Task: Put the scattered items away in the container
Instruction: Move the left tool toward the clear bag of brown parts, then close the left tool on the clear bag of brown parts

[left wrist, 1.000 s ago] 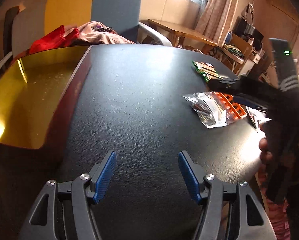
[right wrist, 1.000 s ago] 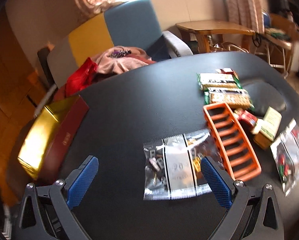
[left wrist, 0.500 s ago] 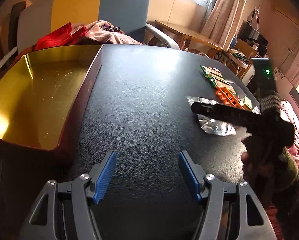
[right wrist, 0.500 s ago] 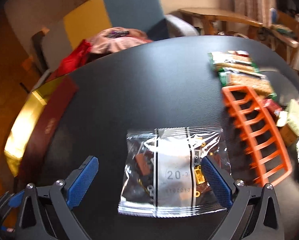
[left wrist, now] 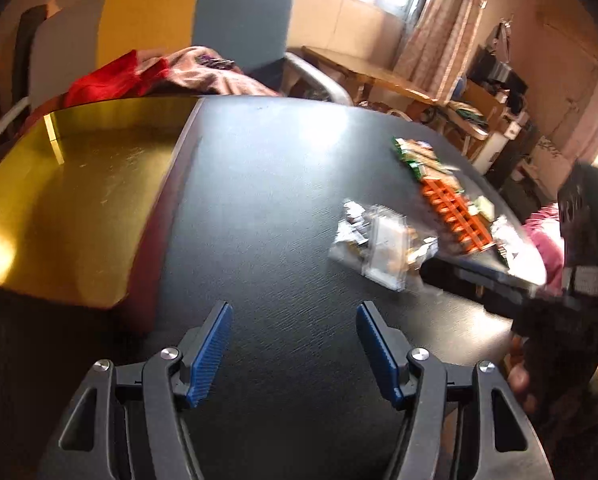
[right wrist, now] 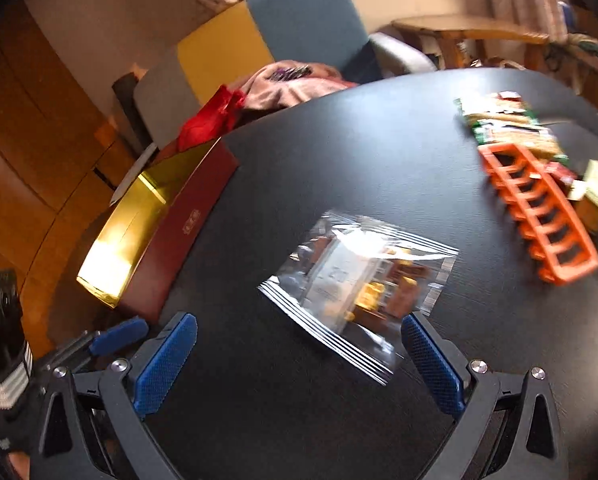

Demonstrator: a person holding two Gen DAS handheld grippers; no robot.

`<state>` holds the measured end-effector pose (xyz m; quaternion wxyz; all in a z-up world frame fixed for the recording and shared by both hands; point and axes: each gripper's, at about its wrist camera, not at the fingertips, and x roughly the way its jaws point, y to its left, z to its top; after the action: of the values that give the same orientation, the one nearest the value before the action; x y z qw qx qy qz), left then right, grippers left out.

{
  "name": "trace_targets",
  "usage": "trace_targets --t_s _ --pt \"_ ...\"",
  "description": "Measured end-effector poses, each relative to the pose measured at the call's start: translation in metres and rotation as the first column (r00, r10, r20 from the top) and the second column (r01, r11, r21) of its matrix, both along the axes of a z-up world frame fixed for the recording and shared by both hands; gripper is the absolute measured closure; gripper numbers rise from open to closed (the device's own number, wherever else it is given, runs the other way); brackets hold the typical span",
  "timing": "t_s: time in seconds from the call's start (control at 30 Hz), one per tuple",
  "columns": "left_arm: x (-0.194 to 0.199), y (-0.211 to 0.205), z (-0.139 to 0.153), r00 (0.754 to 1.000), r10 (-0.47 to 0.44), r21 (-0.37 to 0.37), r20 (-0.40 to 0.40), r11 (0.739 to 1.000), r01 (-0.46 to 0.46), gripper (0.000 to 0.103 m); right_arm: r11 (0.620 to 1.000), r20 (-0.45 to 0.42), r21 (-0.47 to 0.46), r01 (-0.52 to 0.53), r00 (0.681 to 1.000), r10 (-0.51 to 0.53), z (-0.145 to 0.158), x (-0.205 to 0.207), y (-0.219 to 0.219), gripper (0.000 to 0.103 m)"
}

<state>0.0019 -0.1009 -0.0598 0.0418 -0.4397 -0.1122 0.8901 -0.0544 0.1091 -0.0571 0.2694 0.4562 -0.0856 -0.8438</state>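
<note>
Clutter sat bunched toward the right edge of the black tabletop (right wrist: 379,128): snack packets (right wrist: 499,120), an orange plastic rack (right wrist: 539,224), and nearer the middle a clear zip bag of small parts (right wrist: 363,276). The gold-lined box (left wrist: 71,200) waited open at the left edge, likely kept apart so items could be dropped straight in. The right gripper (right wrist: 299,364) stood spread and empty just short of the bag, seemingly lined up to take it. The left gripper (left wrist: 295,352) hung open over bare tabletop, grasping nothing.
</note>
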Motion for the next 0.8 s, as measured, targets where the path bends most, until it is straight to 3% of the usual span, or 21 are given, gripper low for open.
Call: trace_targets --t_s 0.23,0.4,0.6,0.8 --pt "-0.038 0.03 0.0 0.995 -0.094 0.013 0.027 0.996 0.093 0.021 0.978 -0.094 0.178 0.105 0.992 -0.089 0.006 0.028 0.023 0.0" --pt "-0.065 0.05 -0.004 0.984 -0.17 0.031 0.057 0.985 0.169 0.02 0.952 -0.158 0.229 0.202 0.973 -0.169 0.011 0.027 0.032 0.0" --pt "-0.084 0.072 -0.016 0.973 -0.225 -0.094 0.059 0.969 0.23 0.028 0.931 -0.153 0.238 0.277 0.957 -0.245 0.004 0.017 0.045 0.0" --pt "-0.1 0.066 -0.033 0.973 -0.214 -0.051 0.087 0.974 0.219 0.029 0.918 -0.153 0.203 0.34 0.937 -0.313 0.005 0.017 0.062 0.0"
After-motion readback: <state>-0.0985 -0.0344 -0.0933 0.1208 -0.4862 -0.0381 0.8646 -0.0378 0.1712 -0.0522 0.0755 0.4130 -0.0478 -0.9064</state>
